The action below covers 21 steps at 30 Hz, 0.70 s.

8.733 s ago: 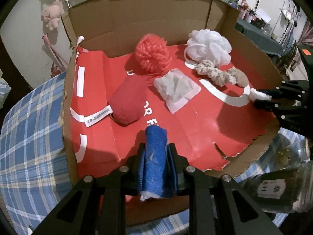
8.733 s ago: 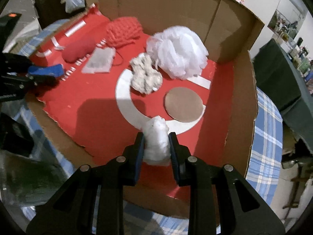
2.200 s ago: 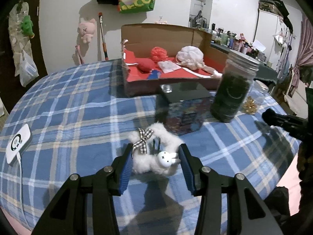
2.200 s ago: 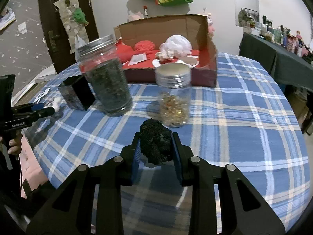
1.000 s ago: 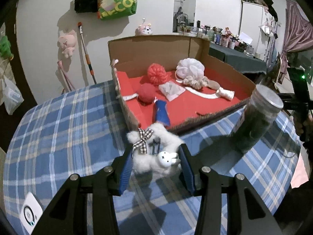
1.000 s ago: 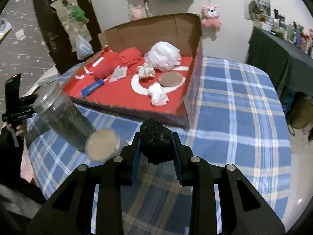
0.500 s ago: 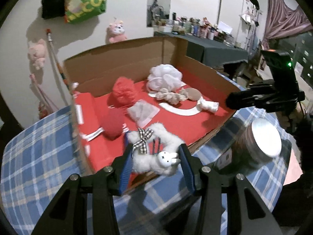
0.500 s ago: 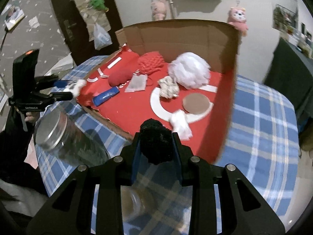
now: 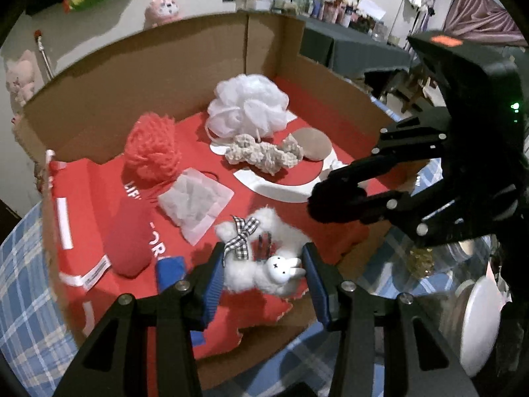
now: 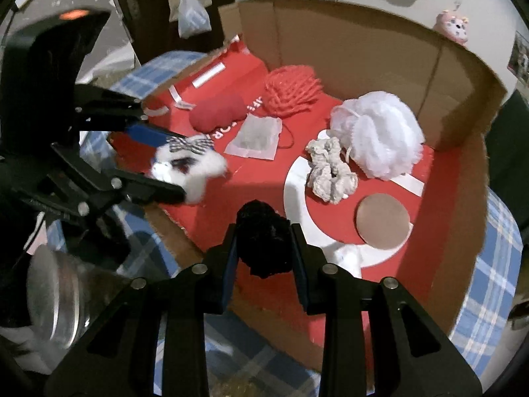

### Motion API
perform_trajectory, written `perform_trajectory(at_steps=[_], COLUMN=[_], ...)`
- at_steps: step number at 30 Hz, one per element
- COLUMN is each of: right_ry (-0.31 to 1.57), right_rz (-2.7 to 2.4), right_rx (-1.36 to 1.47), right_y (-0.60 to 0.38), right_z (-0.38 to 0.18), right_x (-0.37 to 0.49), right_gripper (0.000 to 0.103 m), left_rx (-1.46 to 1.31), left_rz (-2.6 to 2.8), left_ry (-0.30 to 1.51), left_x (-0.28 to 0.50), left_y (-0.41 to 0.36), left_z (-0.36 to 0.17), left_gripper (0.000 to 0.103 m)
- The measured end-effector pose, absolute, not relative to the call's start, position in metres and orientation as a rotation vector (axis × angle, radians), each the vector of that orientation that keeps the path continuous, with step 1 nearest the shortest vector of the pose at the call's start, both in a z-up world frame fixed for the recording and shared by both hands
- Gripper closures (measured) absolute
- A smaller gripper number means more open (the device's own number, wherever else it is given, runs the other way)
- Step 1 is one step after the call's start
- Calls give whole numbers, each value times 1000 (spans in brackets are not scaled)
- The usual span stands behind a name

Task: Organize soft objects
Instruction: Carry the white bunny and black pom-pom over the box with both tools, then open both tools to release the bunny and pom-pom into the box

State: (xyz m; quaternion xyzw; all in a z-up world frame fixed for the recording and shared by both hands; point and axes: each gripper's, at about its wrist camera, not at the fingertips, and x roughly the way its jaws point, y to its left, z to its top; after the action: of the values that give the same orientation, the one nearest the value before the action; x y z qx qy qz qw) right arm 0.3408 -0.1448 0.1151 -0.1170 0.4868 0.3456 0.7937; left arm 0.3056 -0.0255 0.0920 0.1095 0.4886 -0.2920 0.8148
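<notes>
My left gripper [image 9: 263,271] is shut on a white plush toy [image 9: 261,264] with a checked bow, held over the front edge of the cardboard box [image 9: 165,76] with a red floor. My right gripper [image 10: 264,248] is shut on a black fuzzy ball [image 10: 264,241] over the box's near edge. In the right wrist view the left gripper [image 10: 178,168] with the white plush toy [image 10: 188,165] shows at left. In the left wrist view the right gripper [image 9: 330,205] with its black ball shows at right.
Inside the box lie a red yarn pom [image 9: 152,149], a red pouch [image 9: 132,241], a mesh sachet [image 9: 195,198], a white bath pouf [image 9: 248,106], a beige scrunchie [image 9: 264,155], a brown round pad [image 9: 312,142] and a blue roll [image 9: 170,271]. Jars [image 10: 56,297] stand on the blue plaid tablecloth [image 9: 20,297].
Both grippers have travelled toward the box with their loads and now hang over its front edge. The box fills both views and the grippers are closer together.
</notes>
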Motion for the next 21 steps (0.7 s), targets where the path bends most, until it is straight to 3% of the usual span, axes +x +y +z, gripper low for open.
perform_trajectory(at_steps=[21], right_ry=[1183], right_rz=[669], right_rx=[-299], right_y=[-130], right_z=[87], right_x=[376], right_gripper=[72], left_rx=[280], left_rz=[-562], left_ry=[1183], left_x=[340], left_y=[-48], left_z=[57], left_gripper=[54])
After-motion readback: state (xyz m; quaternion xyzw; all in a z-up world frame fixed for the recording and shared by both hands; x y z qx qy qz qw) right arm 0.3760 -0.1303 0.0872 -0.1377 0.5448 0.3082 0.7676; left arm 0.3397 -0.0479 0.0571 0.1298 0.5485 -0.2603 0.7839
